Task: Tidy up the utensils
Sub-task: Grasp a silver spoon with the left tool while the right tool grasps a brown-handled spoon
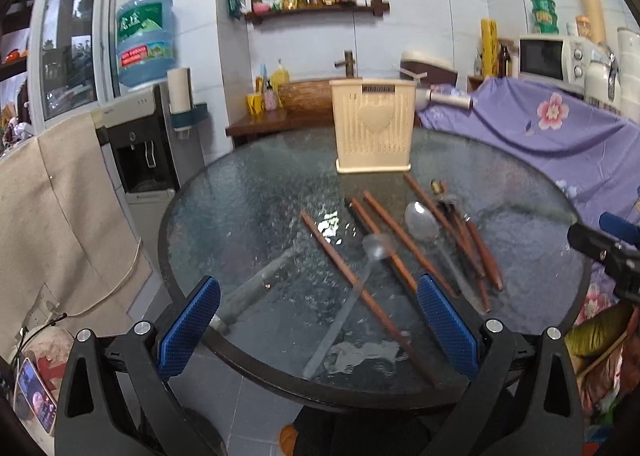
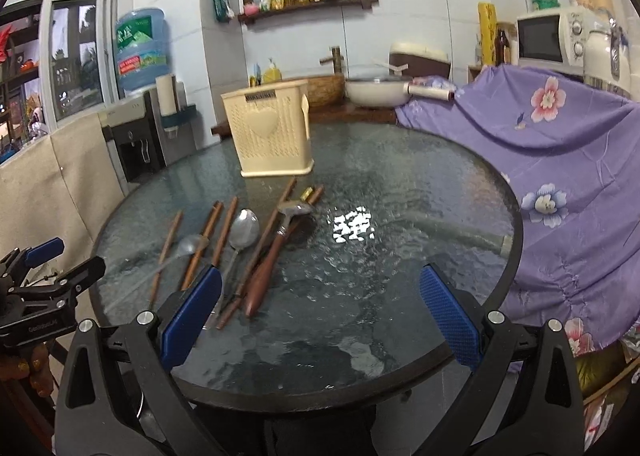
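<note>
A cream plastic utensil holder (image 1: 374,127) (image 2: 270,131) with a heart on its front stands upright at the far side of the round glass table (image 1: 248,215) (image 2: 400,256). In front of it lie several brown chopsticks (image 1: 360,292) (image 2: 224,232), two metal spoons (image 1: 420,223) (image 2: 244,232) and a wooden-handled utensil (image 2: 268,268). My left gripper (image 1: 318,320) hovers open over the near table edge, above one chopstick and a spoon handle. My right gripper (image 2: 320,312) is open too, over bare glass just right of the utensils. Neither holds anything.
A purple flowered cloth (image 2: 560,159) covers furniture to the right. A water dispenser (image 1: 140,135) and a beige-draped object (image 1: 60,207) stand left. A wooden counter with a sink (image 1: 304,95), a pan (image 2: 376,91) and a microwave (image 2: 548,35) lies behind.
</note>
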A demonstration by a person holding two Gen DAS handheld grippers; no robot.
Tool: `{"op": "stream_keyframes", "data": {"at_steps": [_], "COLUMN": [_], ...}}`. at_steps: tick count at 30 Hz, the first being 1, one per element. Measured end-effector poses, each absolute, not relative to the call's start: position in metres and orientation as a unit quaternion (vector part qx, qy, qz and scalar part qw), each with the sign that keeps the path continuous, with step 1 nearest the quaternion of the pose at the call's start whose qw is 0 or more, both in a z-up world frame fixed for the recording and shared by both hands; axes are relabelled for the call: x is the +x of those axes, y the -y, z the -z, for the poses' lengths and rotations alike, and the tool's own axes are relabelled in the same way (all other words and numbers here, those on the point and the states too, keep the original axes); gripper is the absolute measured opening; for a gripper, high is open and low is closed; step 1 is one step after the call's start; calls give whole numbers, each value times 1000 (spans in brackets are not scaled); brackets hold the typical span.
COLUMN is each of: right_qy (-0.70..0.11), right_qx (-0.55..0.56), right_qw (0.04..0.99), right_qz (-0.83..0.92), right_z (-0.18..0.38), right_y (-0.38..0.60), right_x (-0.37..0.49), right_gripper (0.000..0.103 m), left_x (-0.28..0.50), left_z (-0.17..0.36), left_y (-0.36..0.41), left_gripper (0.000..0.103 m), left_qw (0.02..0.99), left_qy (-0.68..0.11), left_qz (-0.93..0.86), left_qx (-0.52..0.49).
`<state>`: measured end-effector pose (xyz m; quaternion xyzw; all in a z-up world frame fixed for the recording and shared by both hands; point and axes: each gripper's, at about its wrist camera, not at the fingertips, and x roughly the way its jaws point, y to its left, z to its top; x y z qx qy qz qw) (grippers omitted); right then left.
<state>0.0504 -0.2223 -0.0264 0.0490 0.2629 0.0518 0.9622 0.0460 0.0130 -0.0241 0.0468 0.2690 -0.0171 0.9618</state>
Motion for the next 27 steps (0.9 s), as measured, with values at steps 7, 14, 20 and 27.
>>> {"op": "stream_keyframes", "data": {"at_steps": [7, 14, 20, 27], "right_qy": [-340, -399, -452, -491], "right_qx": [43, 44, 44, 33], "right_qw": [936, 911, 886, 866], "right_qz": [-78, -90, -93, -90], "right_z": [34, 40, 49, 58], "right_y": [217, 196, 184, 172], "right_x": [111, 181, 226, 255], "right_gripper": [95, 78, 65, 59], "left_x": [83, 116, 132, 143], "left_z": [32, 33, 38, 44], "left_y": [-23, -13, -11, -12], "left_gripper": [87, 81, 79, 79], "left_qw": [948, 937, 930, 923], "left_qy": [-311, -332, -345, -362], "left_qz": [44, 75, 93, 103], "left_qx": [44, 76, 85, 82]}}
